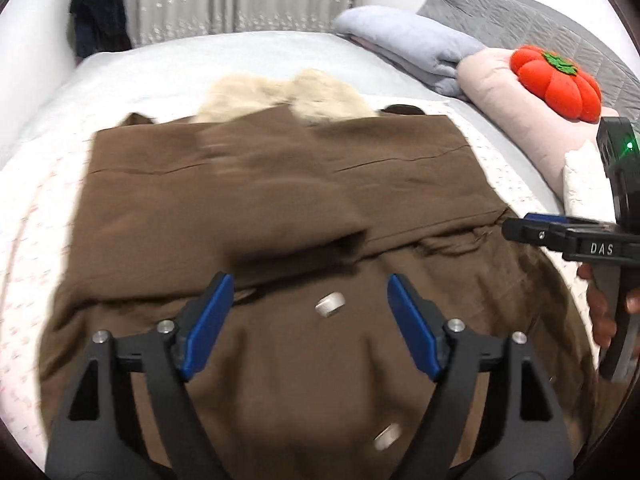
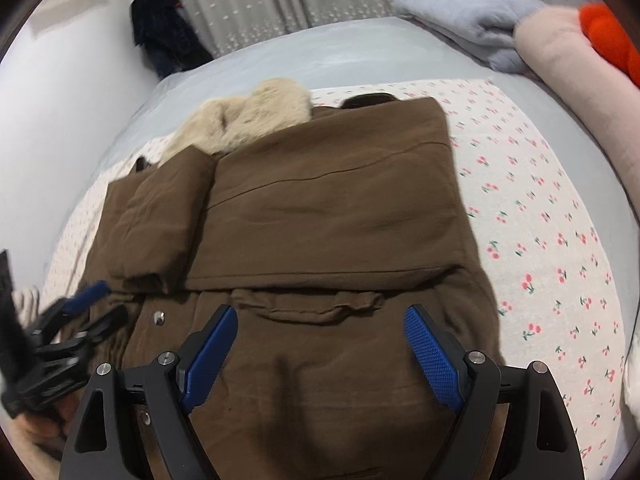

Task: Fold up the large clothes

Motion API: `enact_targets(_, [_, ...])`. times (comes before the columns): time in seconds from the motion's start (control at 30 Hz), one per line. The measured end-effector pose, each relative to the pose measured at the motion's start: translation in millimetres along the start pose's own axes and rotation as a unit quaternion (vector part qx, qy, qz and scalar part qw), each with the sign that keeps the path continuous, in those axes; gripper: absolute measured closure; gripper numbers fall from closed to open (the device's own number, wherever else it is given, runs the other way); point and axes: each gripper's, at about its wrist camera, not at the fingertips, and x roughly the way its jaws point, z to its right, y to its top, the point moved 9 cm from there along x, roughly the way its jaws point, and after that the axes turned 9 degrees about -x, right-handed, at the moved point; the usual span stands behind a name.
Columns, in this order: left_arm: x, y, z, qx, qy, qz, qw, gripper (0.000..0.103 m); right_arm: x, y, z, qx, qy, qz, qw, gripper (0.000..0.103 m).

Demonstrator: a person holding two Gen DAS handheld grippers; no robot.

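Observation:
A brown coat (image 1: 260,200) with a cream fur collar (image 1: 280,96) lies flat on the bed, both sleeves folded in across its body. My left gripper (image 1: 309,284) hovers open over the coat's lower half, near a silver snap (image 1: 330,304), with nothing between its blue pads. In the right wrist view the coat (image 2: 340,208) fills the middle, and my right gripper (image 2: 322,314) stands open above its hem flap, holding nothing. Each gripper shows in the other's view: the right gripper (image 1: 516,226) at the coat's right edge, the left gripper (image 2: 102,304) at its left edge.
The coat rests on a cherry-print sheet (image 2: 540,220) over a pale blue bedspread (image 1: 200,56). At the right lie a folded grey-blue blanket (image 1: 420,44), a pink pillow (image 1: 500,92) and an orange pumpkin cushion (image 1: 560,84). A dark garment (image 1: 100,12) hangs by the curtain.

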Motion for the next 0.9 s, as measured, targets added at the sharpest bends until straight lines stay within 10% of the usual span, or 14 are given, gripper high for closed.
enact_targets(0.4, [-0.4, 11.8, -161.4, -0.195, 0.029, 0.058, 0.9786, 0.024, 51.8, 34.7, -176.2, -0.254, -0.016, 0.022, 0.967, 0.016])
enact_targets(0.5, [8.9, 6.1, -184.1, -0.229, 0.033, 0.047, 0.9717, 0.041, 74.2, 45.8, -196.0, -0.283, -0.026, 0.027, 0.958, 0.017])
enact_targets(0.57, [17.3, 1.2, -193.5, -0.249, 0.033, 0.038, 0.9672, 0.050, 89.7, 51.0, -199.1, -0.290, -0.034, 0.019, 0.956, 0.021])
enact_targets(0.73, [23.8, -1.7, -196.8, -0.256, 0.039, 0.033, 0.9653, 0.057, 87.4, 75.3, -170.2, -0.227, 0.011, 0.032, 0.973, 0.072])
enact_targets(0.9, [19.1, 0.0, -191.2, -0.239, 0.067, 0.034, 0.9682, 0.061, 47.7, 94.7, -71.7, -0.082, -0.028, 0.074, 0.993, 0.077])
